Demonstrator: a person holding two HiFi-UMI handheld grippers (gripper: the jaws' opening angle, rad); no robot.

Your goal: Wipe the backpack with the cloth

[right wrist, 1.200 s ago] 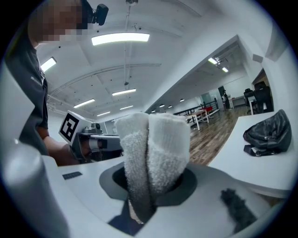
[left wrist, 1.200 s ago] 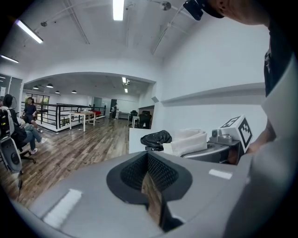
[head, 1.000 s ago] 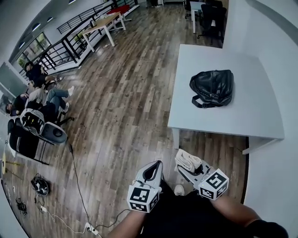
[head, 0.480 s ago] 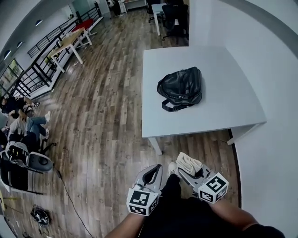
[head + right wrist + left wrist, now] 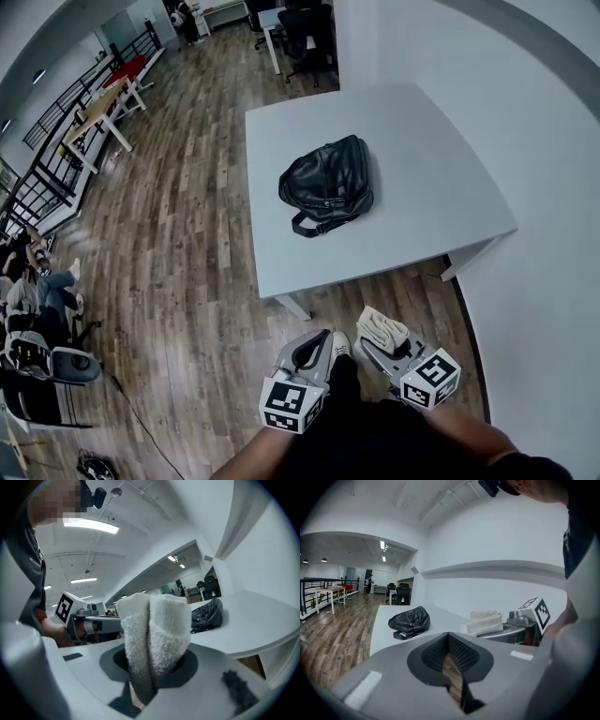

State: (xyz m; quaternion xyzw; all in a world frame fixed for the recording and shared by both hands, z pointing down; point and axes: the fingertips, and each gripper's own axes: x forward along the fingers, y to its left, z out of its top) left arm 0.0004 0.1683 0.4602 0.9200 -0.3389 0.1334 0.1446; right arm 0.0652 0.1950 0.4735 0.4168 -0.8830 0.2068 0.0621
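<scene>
Since the backpack (image 5: 326, 181) lies far off, our right gripper (image 5: 377, 345) holds the cloth (image 5: 152, 630) clamped ready; left gripper (image 5: 312, 342) closed, empty.

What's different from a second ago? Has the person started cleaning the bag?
The person has turned toward the table, so it and the backpack now lie straight ahead instead of off to the right. No wiping yet. Unchanged: right gripper shut on the cloth, left gripper shut and empty, both held low.
</scene>
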